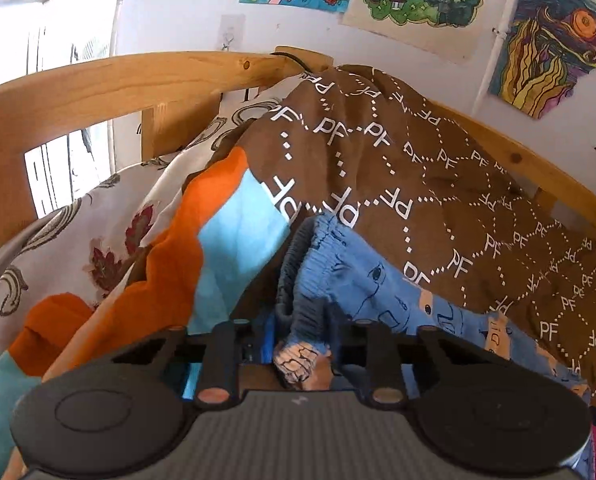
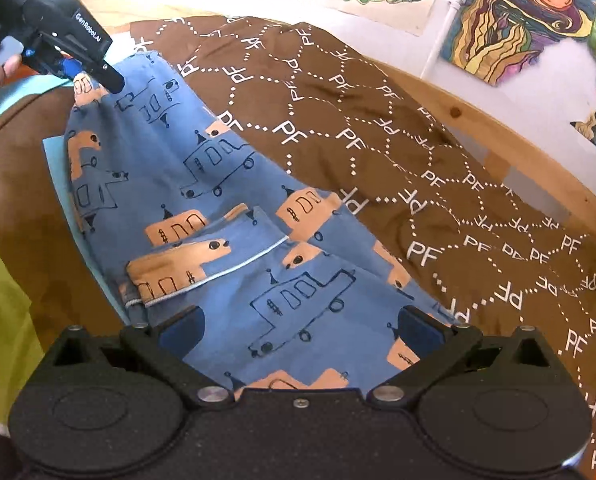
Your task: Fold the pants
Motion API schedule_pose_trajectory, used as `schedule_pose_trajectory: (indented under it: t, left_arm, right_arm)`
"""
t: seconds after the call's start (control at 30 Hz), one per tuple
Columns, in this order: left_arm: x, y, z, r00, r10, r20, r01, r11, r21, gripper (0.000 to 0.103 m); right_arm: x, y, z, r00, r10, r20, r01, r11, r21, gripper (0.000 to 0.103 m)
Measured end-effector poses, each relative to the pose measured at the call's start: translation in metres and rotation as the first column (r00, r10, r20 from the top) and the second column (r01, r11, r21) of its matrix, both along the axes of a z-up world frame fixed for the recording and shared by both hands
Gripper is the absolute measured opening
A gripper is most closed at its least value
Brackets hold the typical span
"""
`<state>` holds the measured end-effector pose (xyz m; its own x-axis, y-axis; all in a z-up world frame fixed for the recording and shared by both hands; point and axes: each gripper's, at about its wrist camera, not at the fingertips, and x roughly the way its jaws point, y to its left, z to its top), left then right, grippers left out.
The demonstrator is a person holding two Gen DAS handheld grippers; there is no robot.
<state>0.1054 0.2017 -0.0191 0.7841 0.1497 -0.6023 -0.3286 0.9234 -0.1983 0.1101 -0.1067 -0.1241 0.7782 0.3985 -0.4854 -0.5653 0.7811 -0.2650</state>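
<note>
Blue car-print pants (image 2: 217, 184) are spread on the brown PF blanket (image 2: 438, 160), waistband far left. Left gripper (image 1: 304, 344) is clamped narrow on the waistband corner. Right gripper (image 2: 302, 330) stands wide over the near leg; a full hem bite is advised before folding.

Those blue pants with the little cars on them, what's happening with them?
A person is folding the blue pants on a brown blanket, with a two-finger gripper in each hand. The left gripper has pinched the waistband end of the pants. The right gripper hovers open over the other end and grips nothing yet. The pants still lie mostly spread out.
</note>
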Motion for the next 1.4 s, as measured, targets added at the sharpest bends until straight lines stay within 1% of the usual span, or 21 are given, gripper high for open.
schedule_pose_trajectory:
  t: [0.07,0.13,0.2,0.23,0.37,0.43,0.5,0.6,0.67,0.73,0.77,0.83,0.93,1.03,1.07,1.1,1.13,1.2,1.33,1.4]
  left_arm:
    - [0.0,-0.006,0.003,1.0,-0.001,-0.003,0.001,1.0,0.03,0.022]
    - [-0.001,-0.012,0.008,1.0,-0.002,0.0,0.002,0.999,0.048,0.02]
    - [-0.004,-0.019,0.015,1.0,-0.013,0.017,0.012,0.998,0.055,0.02]
    - [-0.006,-0.023,0.019,0.999,-0.025,0.028,0.024,0.998,0.06,0.02]
    - [-0.012,-0.043,0.037,0.992,-0.101,0.073,0.096,0.993,0.073,0.02]
    - [-0.015,-0.057,0.046,0.984,-0.144,0.101,0.137,0.988,0.078,0.019]
    - [-0.016,-0.076,0.056,0.971,-0.203,0.126,0.191,0.976,0.101,0.019]
    - [-0.014,-0.111,0.066,0.94,-0.309,0.146,0.29,0.947,0.142,0.019]
    - [-0.013,-0.135,0.067,0.912,-0.382,0.146,0.359,0.919,0.164,0.019]
    - [-0.01,-0.161,0.065,0.879,-0.459,0.128,0.434,0.882,0.184,0.019]
    - [-0.009,-0.176,0.062,0.859,-0.5,0.113,0.473,0.858,0.2,0.019]
    - [-0.005,-0.203,0.053,0.816,-0.573,0.074,0.546,0.806,0.228,0.019]
    - [0.003,-0.247,0.034,0.742,-0.67,-0.011,0.649,0.714,0.263,0.02]
    - [0.005,-0.284,0.013,0.679,-0.727,-0.101,0.718,0.629,0.298,0.021]
    - [0.006,-0.294,0.005,0.656,-0.744,-0.125,0.74,0.601,0.304,0.025]
    - [0.006,-0.301,-0.003,0.634,-0.76,-0.142,0.759,0.575,0.305,0.031]
    - [0.005,-0.306,-0.009,0.618,-0.771,-0.155,0.772,0.557,0.305,0.034]
    - [0.004,-0.311,-0.021,0.608,-0.773,-0.182,0.781,0.542,0.31,0.049]
    - [0.001,-0.305,-0.036,0.591,-0.772,-0.233,0.799,0.521,0.3,0.052]
    - [-0.002,-0.297,-0.042,0.581,-0.771,-0.26,0.807,0.505,0.306,0.053]
  right_arm:
    - [0.003,0.006,-0.003,1.0,-0.001,-0.017,0.001,1.0,0.023,0.102]
    - [0.005,0.014,-0.008,1.0,0.012,-0.022,-0.012,1.0,0.0,0.102]
    - [0.004,0.02,-0.013,1.0,0.024,-0.002,-0.025,0.999,-0.04,0.102]
    - [0.002,0.019,-0.013,1.0,0.029,0.011,-0.029,0.999,-0.042,0.102]
    - [0.002,0.0,0.001,0.999,0.017,0.036,-0.017,1.0,0.008,0.102]
    - [0.005,-0.017,0.01,0.999,-0.005,0.042,0.004,0.999,0.034,0.102]
    - [0.008,-0.037,0.019,0.999,-0.03,0.031,0.029,0.998,0.051,0.102]
    - [0.011,-0.071,0.031,0.996,-0.091,0.009,0.09,0.994,0.063,0.102]
    - [0.009,-0.095,0.038,0.99,-0.14,-0.014,0.141,0.986,0.086,0.102]
    - [0.006,-0.12,0.042,0.982,-0.186,-0.035,0.189,0.974,0.121,0.102]
    - [0.006,-0.131,0.044,0.977,-0.209,-0.043,0.213,0.968,0.135,0.102]
    - [0.006,-0.153,0.044,0.966,-0.253,-0.051,0.258,0.954,0.153,0.102]
    - [0.012,-0.181,0.039,0.947,-0.317,-0.057,0.322,0.932,0.168,0.102]
    - [0.019,-0.203,0.032,0.92,-0.385,-0.075,0.392,0.904,0.172,0.102]
    - [0.021,-0.21,0.029,0.915,-0.395,-0.085,0.404,0.896,0.186,0.102]
    - [0.022,-0.215,0.028,0.912,-0.399,-0.098,0.41,0.89,0.201,0.102]
    - [0.023,-0.221,0.025,0.91,-0.398,-0.116,0.414,0.882,0.225,0.102]
    - [0.025,-0.231,0.019,0.912,-0.378,-0.161,0.41,0.867,0.284,0.102]
    - [0.035,-0.237,0.009,0.922,-0.285,-0.261,0.375,0.824,0.424,0.102]
    - [0.038,-0.233,0.007,0.933,-0.217,-0.286,0.337,0.806,0.486,0.102]
